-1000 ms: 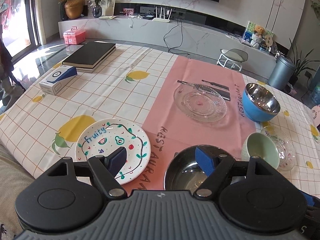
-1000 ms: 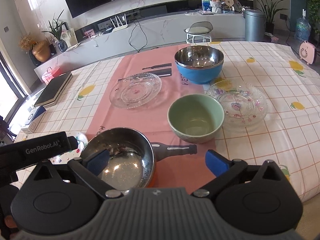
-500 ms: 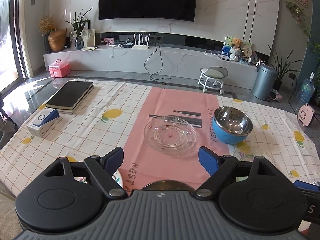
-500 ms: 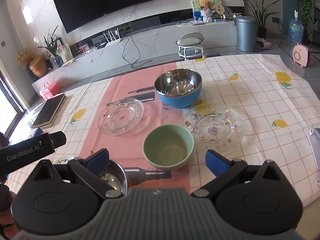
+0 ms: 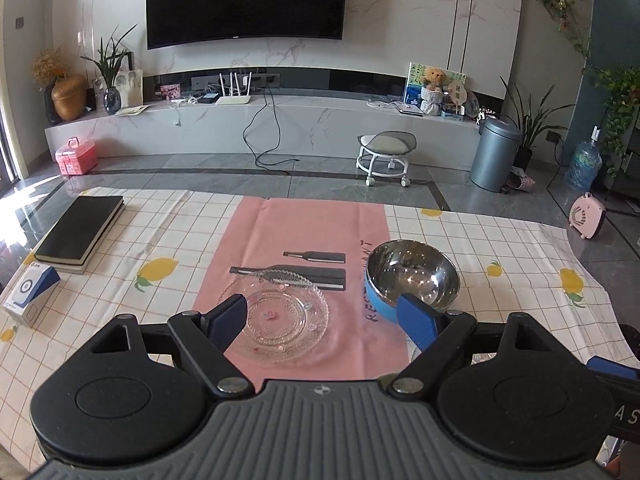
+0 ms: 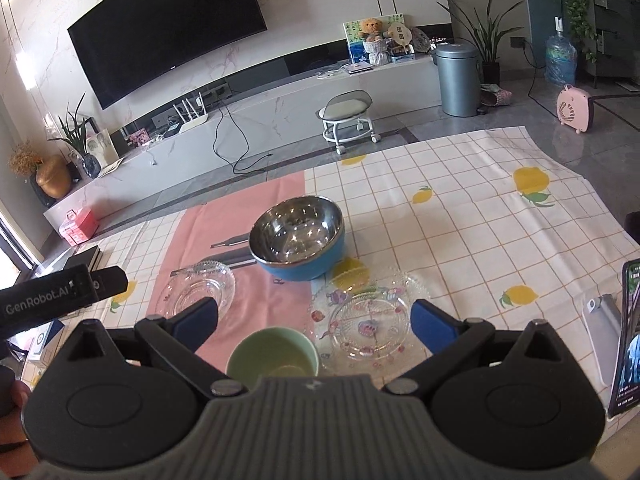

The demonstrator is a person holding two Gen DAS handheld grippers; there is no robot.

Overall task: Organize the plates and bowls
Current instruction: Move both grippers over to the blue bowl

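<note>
A clear glass plate (image 5: 285, 323) lies on the pink runner (image 5: 312, 228), with a blue steel-lined bowl (image 5: 412, 276) to its right. My left gripper (image 5: 320, 322) is open and empty, above and short of them. In the right wrist view the blue bowl (image 6: 298, 238) stands in the middle, a flower-patterned glass plate (image 6: 370, 322) and a green bowl (image 6: 274, 358) nearer me, the clear plate (image 6: 196, 290) to the left. My right gripper (image 6: 314, 322) is open and empty above the green bowl and patterned plate.
A black book (image 5: 80, 232) and a white-blue box (image 5: 30, 294) sit at the table's left. A phone on a stand (image 6: 626, 336) is at the right edge. The left gripper's body (image 6: 60, 294) reaches in at the left of the right wrist view.
Both grippers have risen and tilted up and away from the table. The steel pan and the fruit plate have dropped out of both views. Both stay open.
</note>
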